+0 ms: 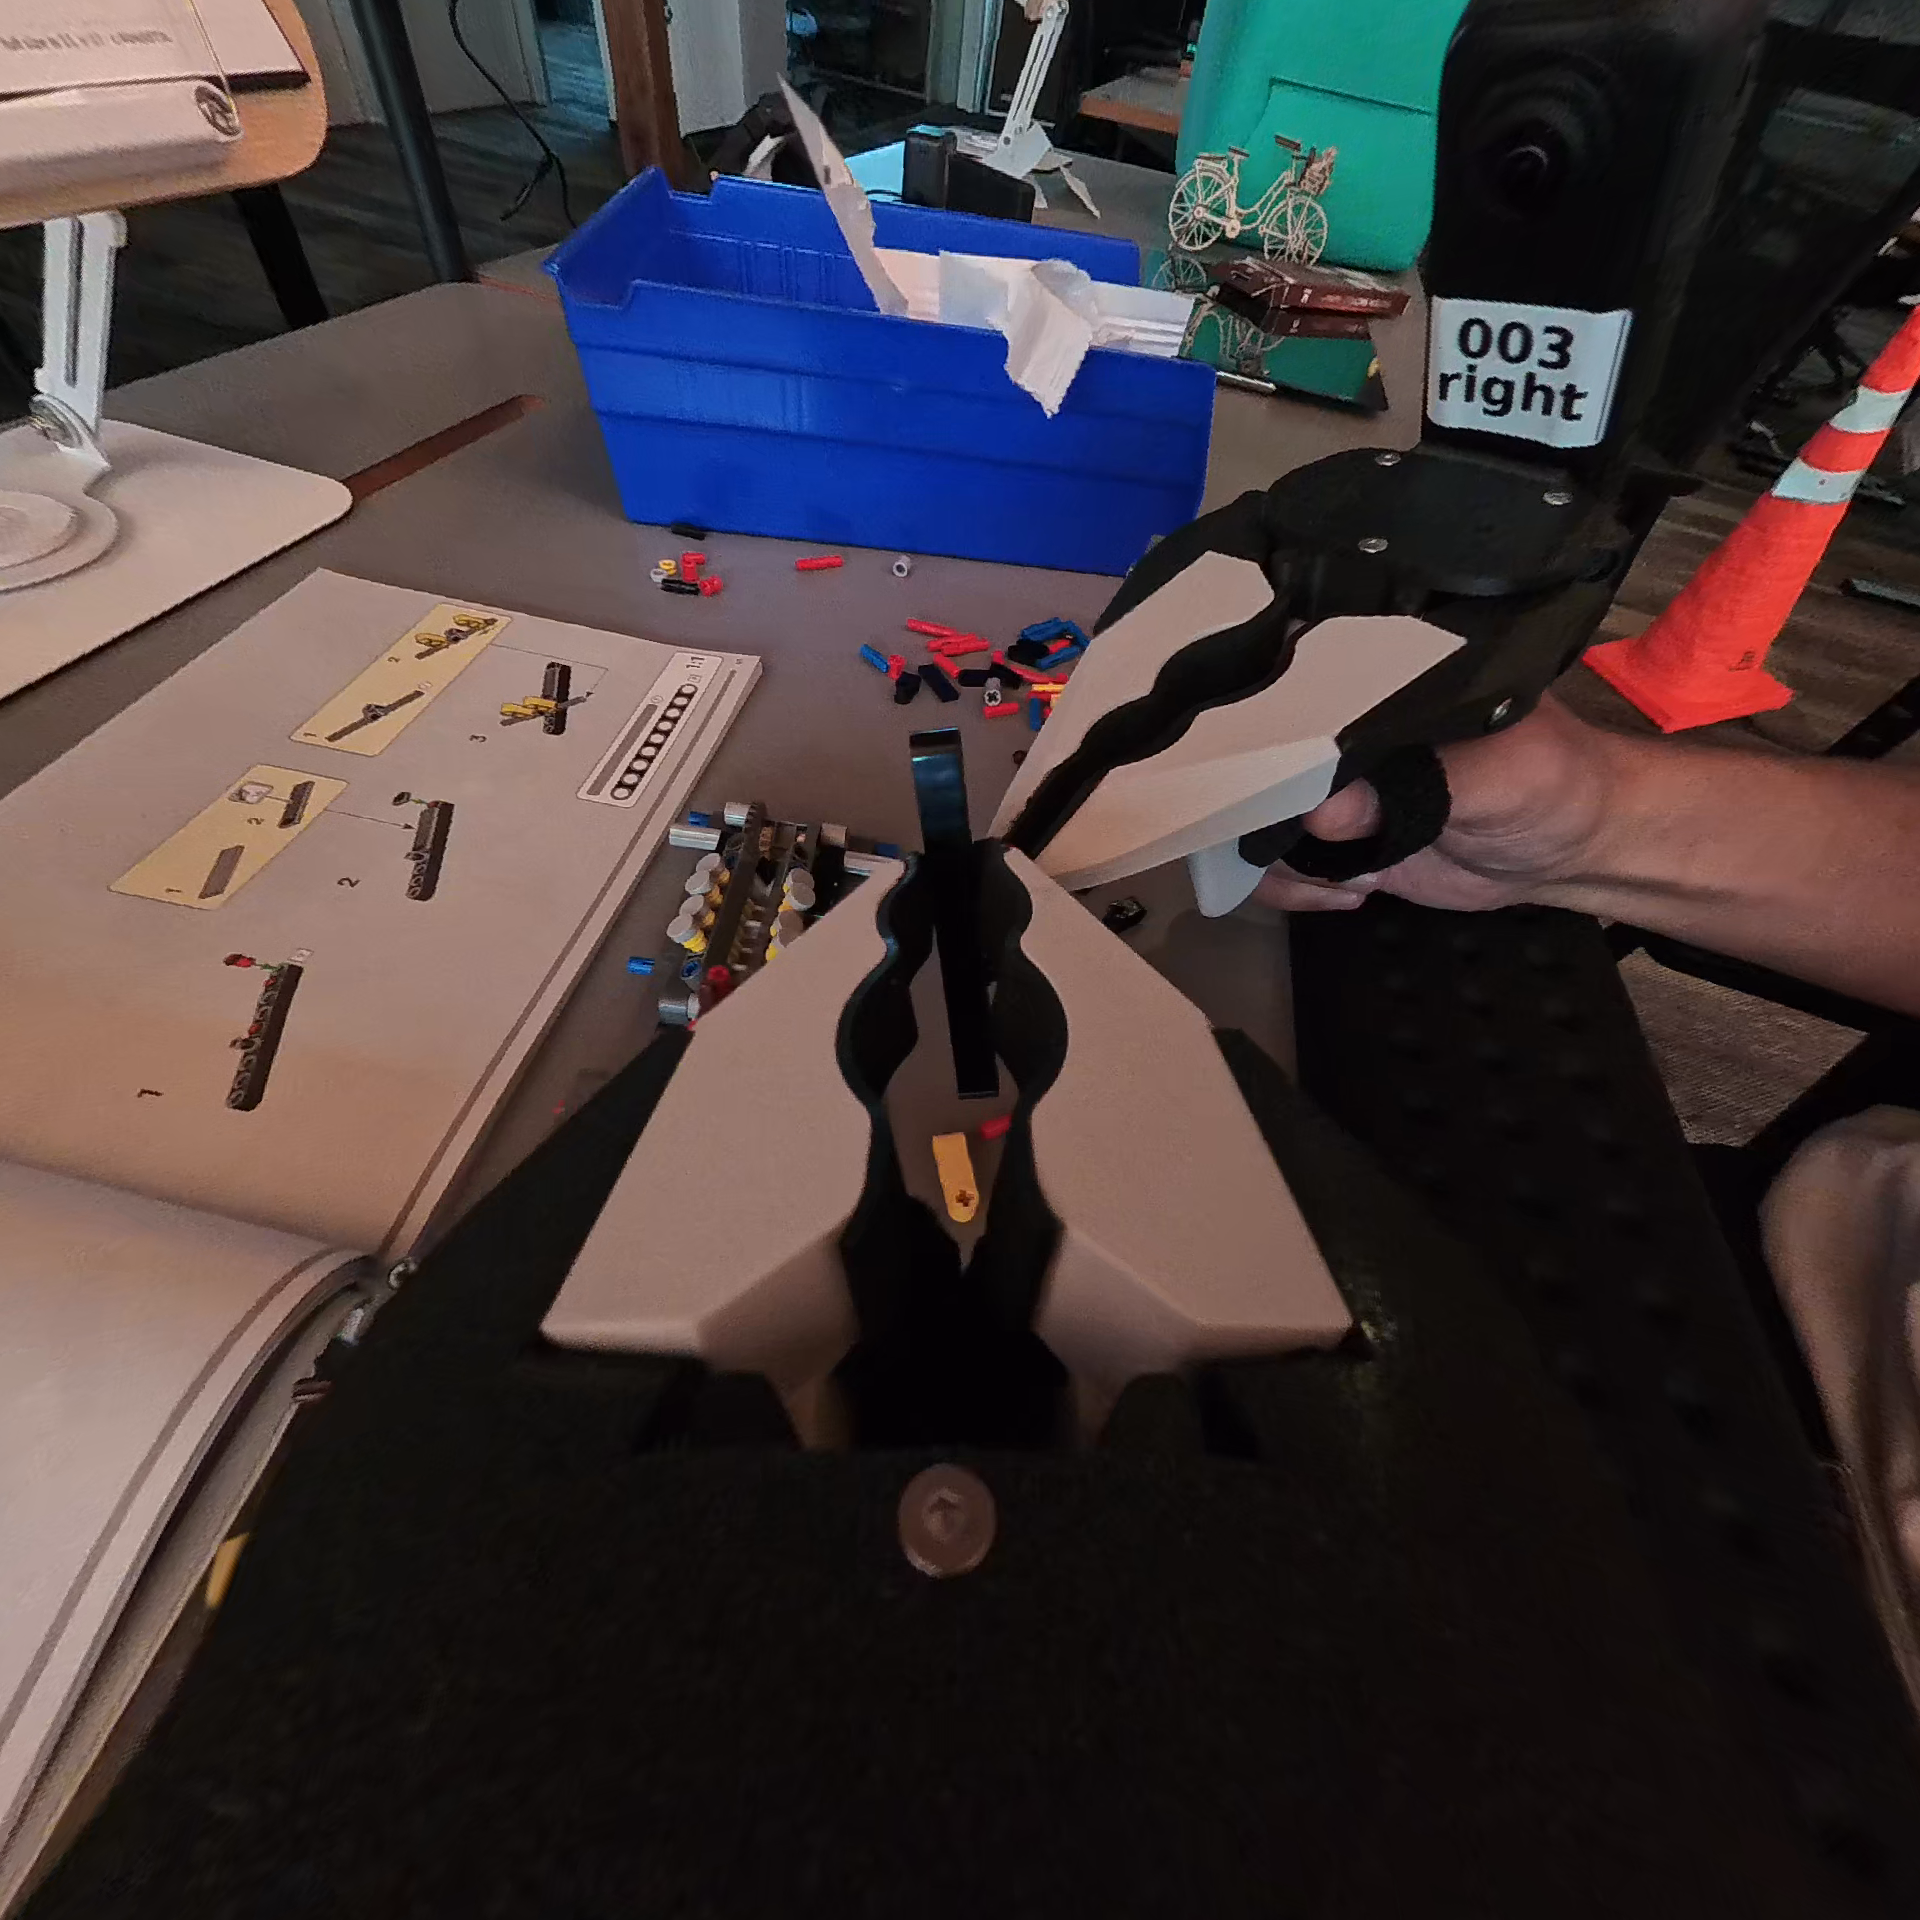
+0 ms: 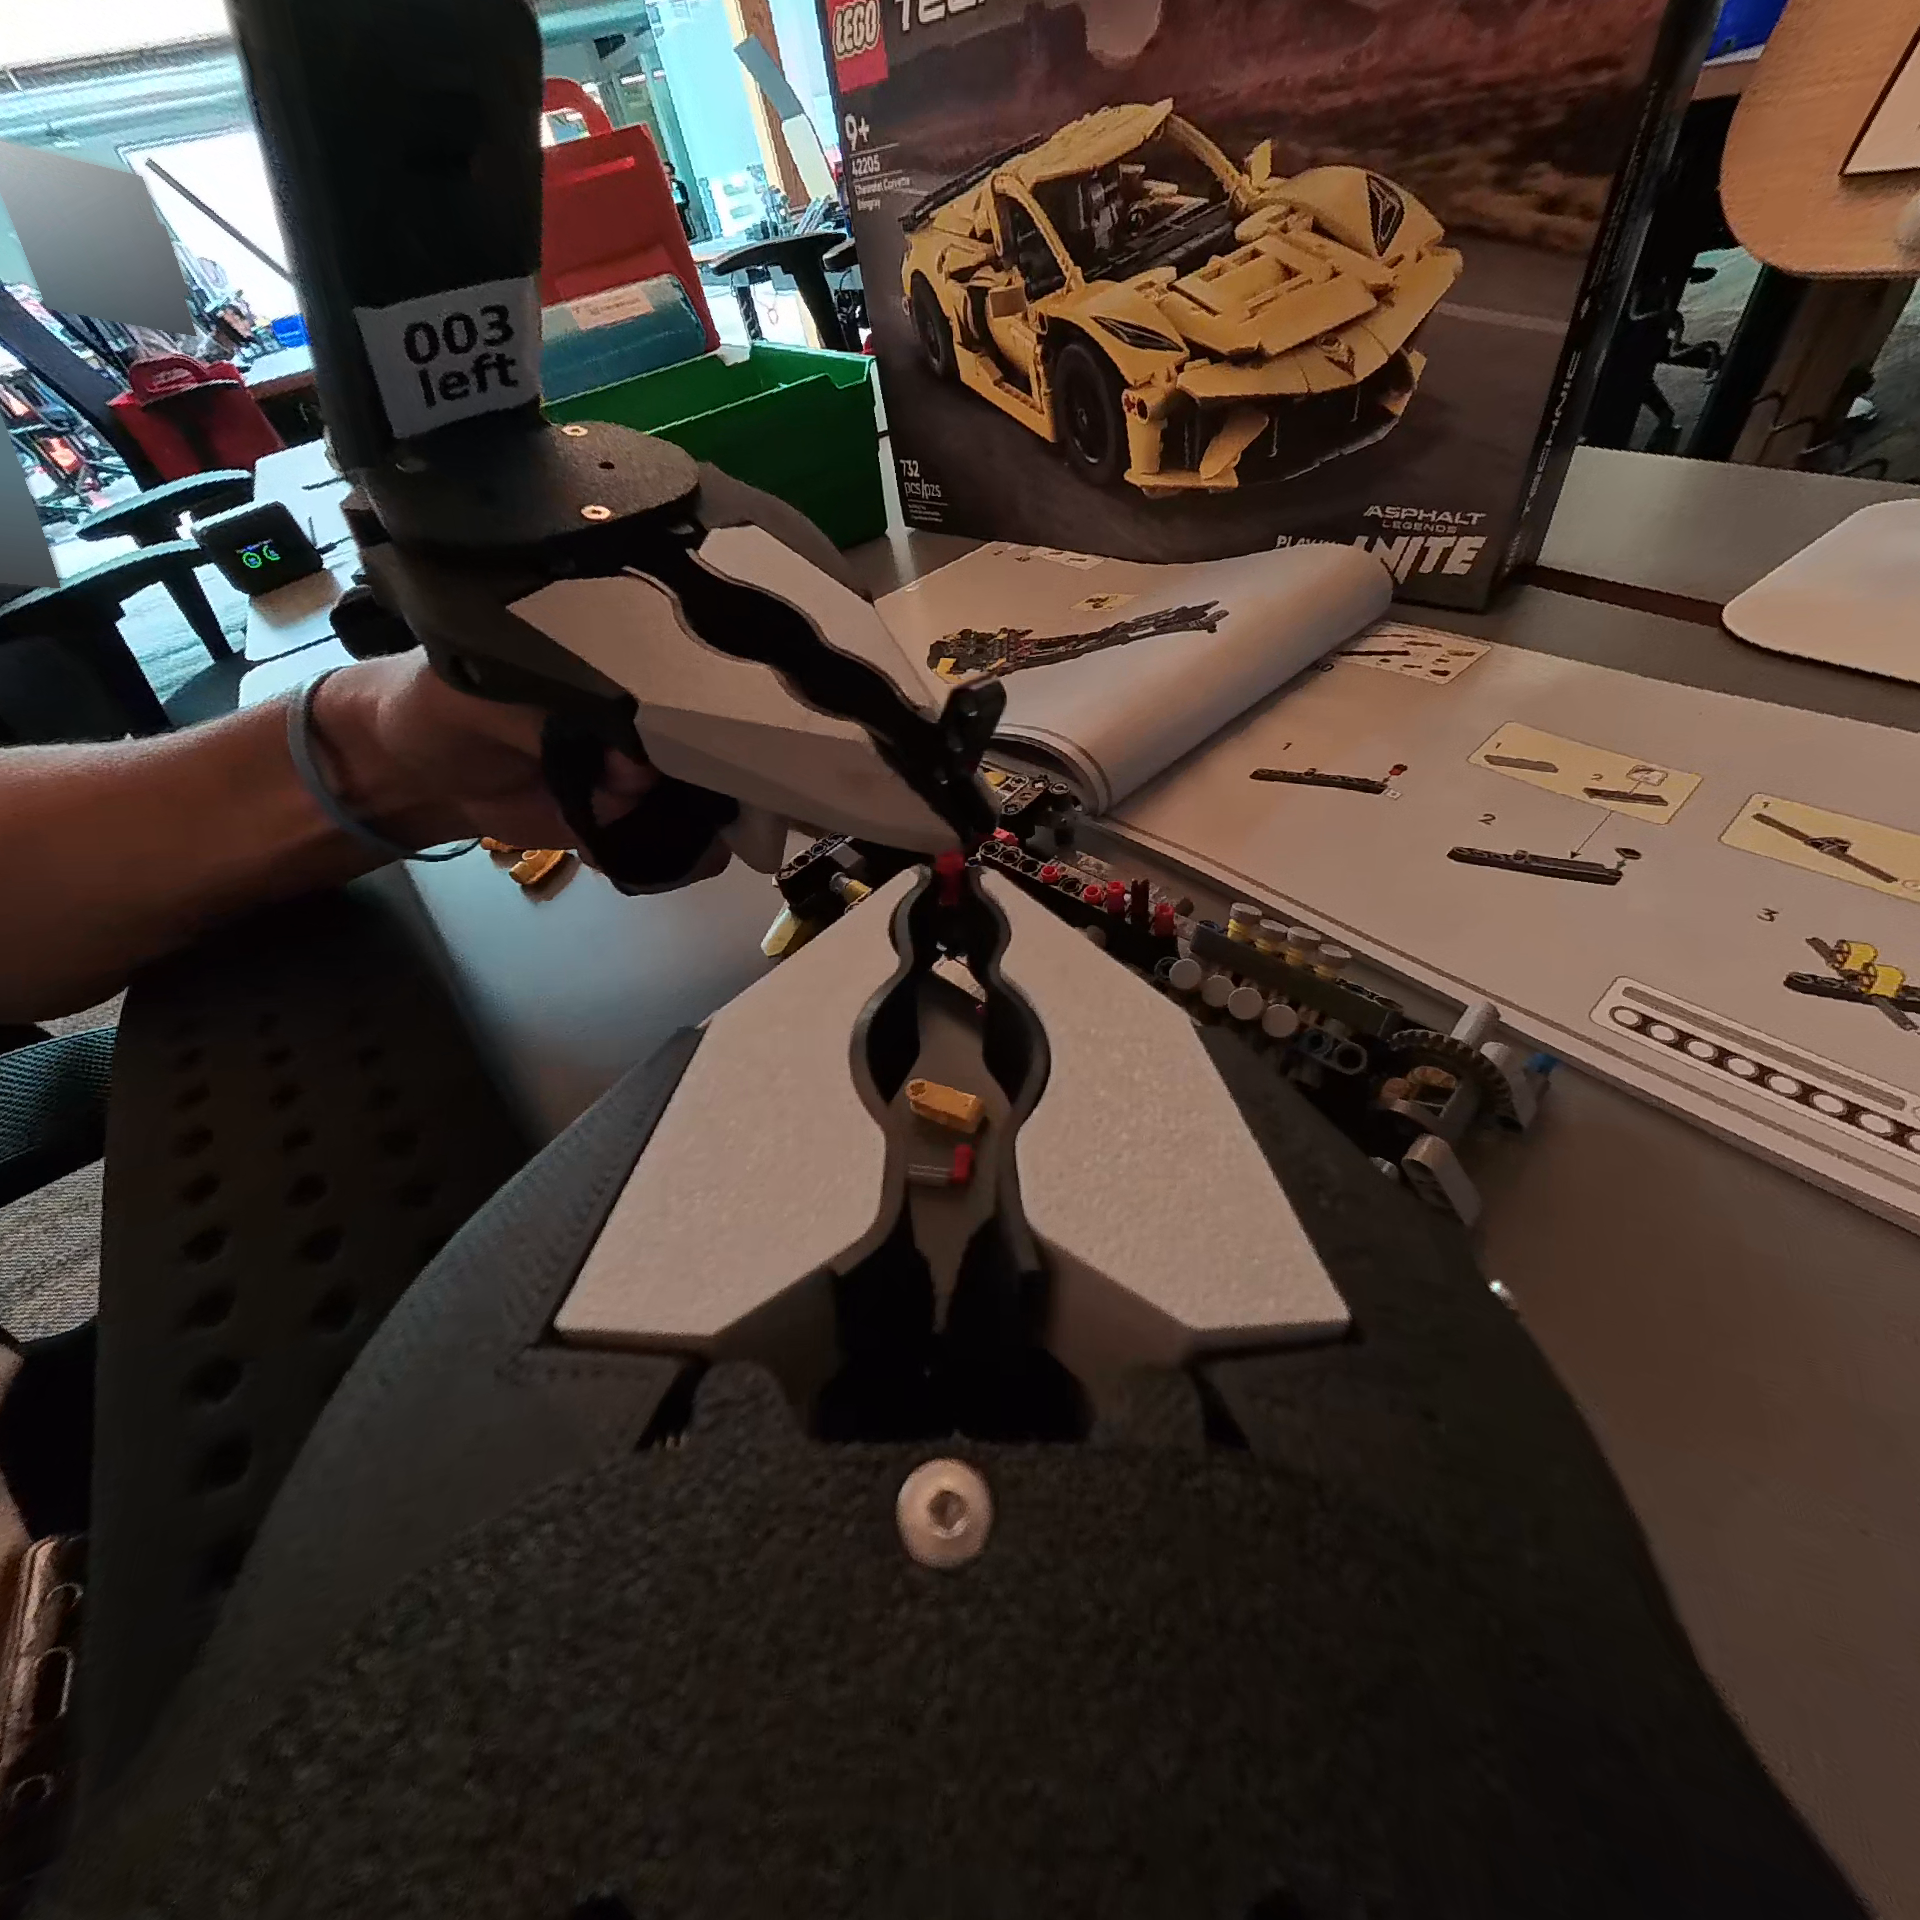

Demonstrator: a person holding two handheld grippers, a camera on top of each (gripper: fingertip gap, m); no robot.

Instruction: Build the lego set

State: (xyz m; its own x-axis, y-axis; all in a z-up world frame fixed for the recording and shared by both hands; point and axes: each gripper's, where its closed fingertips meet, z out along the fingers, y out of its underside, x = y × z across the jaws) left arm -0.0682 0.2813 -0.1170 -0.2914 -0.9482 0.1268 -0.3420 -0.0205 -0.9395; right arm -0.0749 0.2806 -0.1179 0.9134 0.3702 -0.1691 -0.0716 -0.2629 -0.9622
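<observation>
My left gripper [image 1: 961,864] is shut on a black beam [image 1: 940,800] and holds it upright above the table. It also shows in the right wrist view [image 2: 961,821], coming in from the left with the beam [image 2: 971,727]. My right gripper [image 2: 951,881] is shut on a small red pin [image 2: 948,869], whose tip is at the beam's lower end. In the left wrist view the right gripper [image 1: 1006,836] comes in from the right and meets the beam. A partly built assembly [image 1: 748,899] [image 2: 1299,1003] lies on the table just beyond both grippers.
The open instruction booklet [image 1: 312,831] [image 2: 1558,831] lies beside the assembly. Loose red, blue and black pieces [image 1: 977,665] lie before a blue bin [image 1: 883,436]. A yellow piece [image 1: 956,1174] [image 2: 945,1103] lies under the grippers. The set's box [image 2: 1247,291] stands behind the booklet. The tips of both grippers are at nearly the same place. The yellow piece [image 1: 956,1174] is about 9 cm from both grippers' fingertips. It is also in sight in the right wrist view [image 2: 941,1097].
</observation>
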